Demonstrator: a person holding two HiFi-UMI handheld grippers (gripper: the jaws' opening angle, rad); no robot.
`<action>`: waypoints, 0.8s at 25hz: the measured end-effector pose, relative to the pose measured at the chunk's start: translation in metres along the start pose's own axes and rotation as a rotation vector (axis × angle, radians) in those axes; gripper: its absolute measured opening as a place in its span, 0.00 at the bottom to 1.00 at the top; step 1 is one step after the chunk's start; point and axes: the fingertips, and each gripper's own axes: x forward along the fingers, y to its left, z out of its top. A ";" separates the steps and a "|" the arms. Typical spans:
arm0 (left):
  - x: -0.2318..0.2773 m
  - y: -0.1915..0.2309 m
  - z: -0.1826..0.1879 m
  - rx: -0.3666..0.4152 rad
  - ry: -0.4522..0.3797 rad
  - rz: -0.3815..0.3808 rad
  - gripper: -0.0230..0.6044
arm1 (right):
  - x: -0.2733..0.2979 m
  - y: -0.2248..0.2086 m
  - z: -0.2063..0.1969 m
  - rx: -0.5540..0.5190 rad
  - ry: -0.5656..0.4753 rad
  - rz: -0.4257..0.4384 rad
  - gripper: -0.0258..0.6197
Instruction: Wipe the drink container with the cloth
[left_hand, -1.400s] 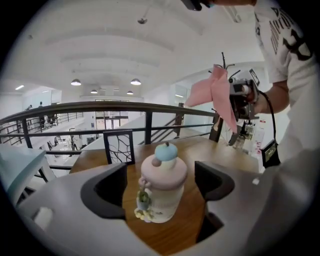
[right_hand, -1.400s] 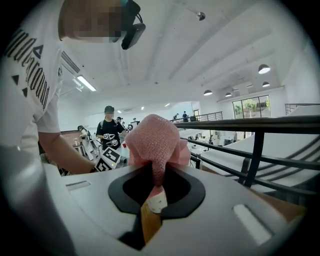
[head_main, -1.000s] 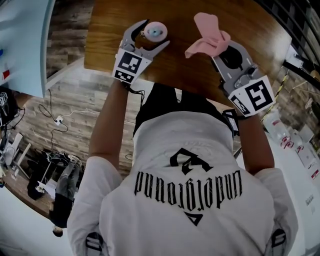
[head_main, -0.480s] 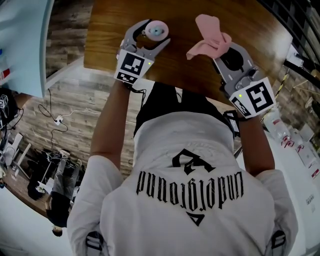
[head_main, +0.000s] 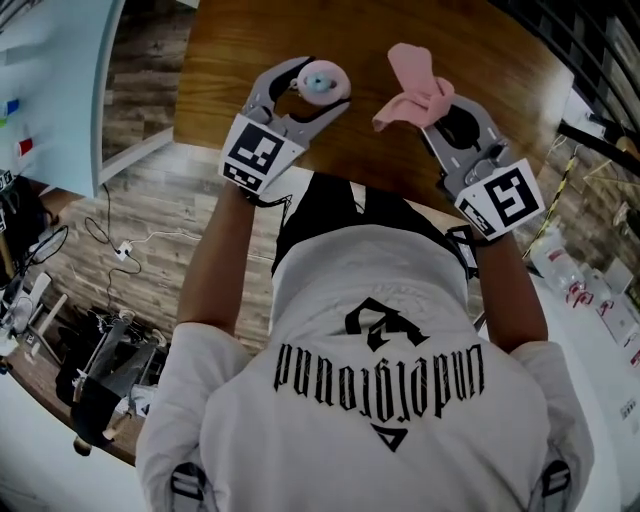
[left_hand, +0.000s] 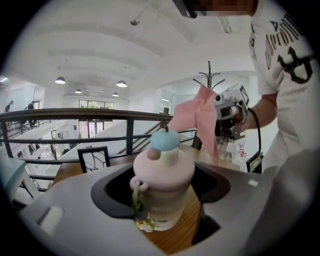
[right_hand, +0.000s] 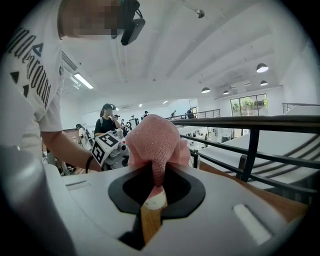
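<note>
2 forearms (head_main: 215, 260) reached forward from a white printed T-shirt (head_main: 380, 330), each carrying a gripper over the near edge of a brown wooden table (head_main: 230, 40). The left gripper (head_main: 322, 86) had just been closing its jaws. They stood wide apart, clamped on the sides of the drink container (left_hand: 162, 182), which sat upright between them above the table's near-left part. The container was a pale bottle with a pink domed lid and a blue cap on top. A small loop handle on 1 side had a greenish beaded strap hanging from it.

The right gripper (head_main: 432, 104) was well apart from the container, to its right. Its jaws were pressed almost together on a pink knitted cloth (head_main: 418, 72). The cloth bunched up above the jaw tips, with 1 fold drooping down between them.

Beyond the table ran a dark metal railing (left_hand: 75, 116). Past that lay a bright white hall with round ceiling lamps (left_hand: 121, 83). 1 other person (right_hand: 106, 122) in dark clothing stood far back in the right gripper view.
</note>
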 end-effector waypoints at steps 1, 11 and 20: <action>-0.003 -0.004 0.011 0.006 -0.001 -0.007 0.65 | -0.002 0.002 0.003 -0.009 -0.004 0.009 0.09; -0.034 -0.060 0.155 0.023 -0.053 -0.014 0.65 | -0.035 0.026 0.068 -0.131 -0.114 0.122 0.09; -0.038 -0.108 0.248 0.049 -0.108 -0.011 0.65 | -0.098 0.033 0.115 -0.175 -0.264 0.169 0.09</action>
